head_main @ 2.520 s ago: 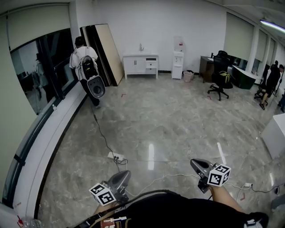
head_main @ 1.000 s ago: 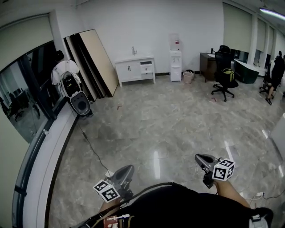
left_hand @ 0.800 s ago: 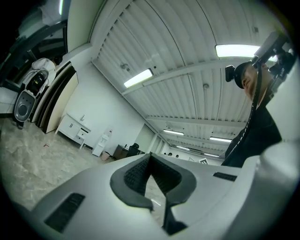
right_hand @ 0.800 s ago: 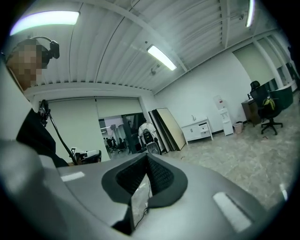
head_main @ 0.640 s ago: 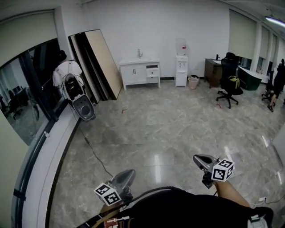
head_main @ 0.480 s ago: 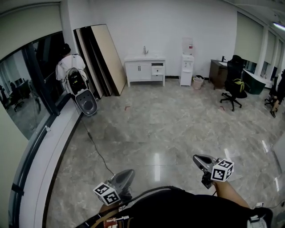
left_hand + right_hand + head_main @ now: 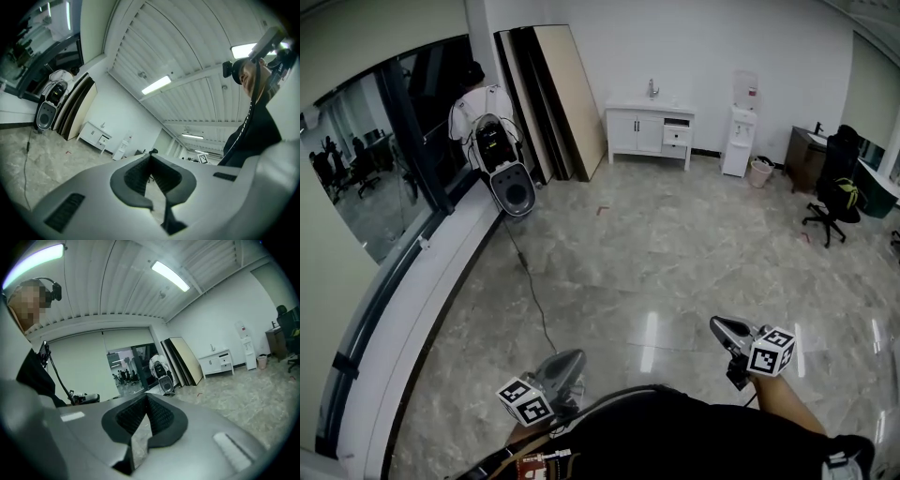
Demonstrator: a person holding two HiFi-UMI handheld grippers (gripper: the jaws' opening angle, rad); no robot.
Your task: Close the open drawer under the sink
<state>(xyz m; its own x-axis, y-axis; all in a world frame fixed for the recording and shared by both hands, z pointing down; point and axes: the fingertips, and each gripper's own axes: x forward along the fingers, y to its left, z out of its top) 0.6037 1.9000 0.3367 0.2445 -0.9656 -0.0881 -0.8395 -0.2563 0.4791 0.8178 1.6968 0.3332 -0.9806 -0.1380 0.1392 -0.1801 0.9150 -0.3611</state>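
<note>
A white sink cabinet (image 7: 649,131) stands against the far wall, and a small drawer (image 7: 676,134) at its upper right is pulled out a little. The cabinet also shows small and distant in the left gripper view (image 7: 96,136) and the right gripper view (image 7: 218,363). My left gripper (image 7: 565,361) is at the bottom of the head view, shut and empty. My right gripper (image 7: 722,328) is at the lower right, also shut and empty. Both point level toward the room, far from the cabinet. In each gripper view the dark pads (image 7: 140,176) (image 7: 159,418) meet at the tip.
Tall boards (image 7: 558,98) lean on the wall left of the cabinet. A white and black machine (image 7: 504,164) stands by the glass wall, its cable (image 7: 530,281) trailing over the marble floor. A water dispenser (image 7: 737,141), a bin (image 7: 760,172) and an office chair (image 7: 832,202) stand to the right.
The view has swung left and moved forward: the cabinet now sits further right in the picture and somewhat nearer. Both grippers were carried along, still shut.
</note>
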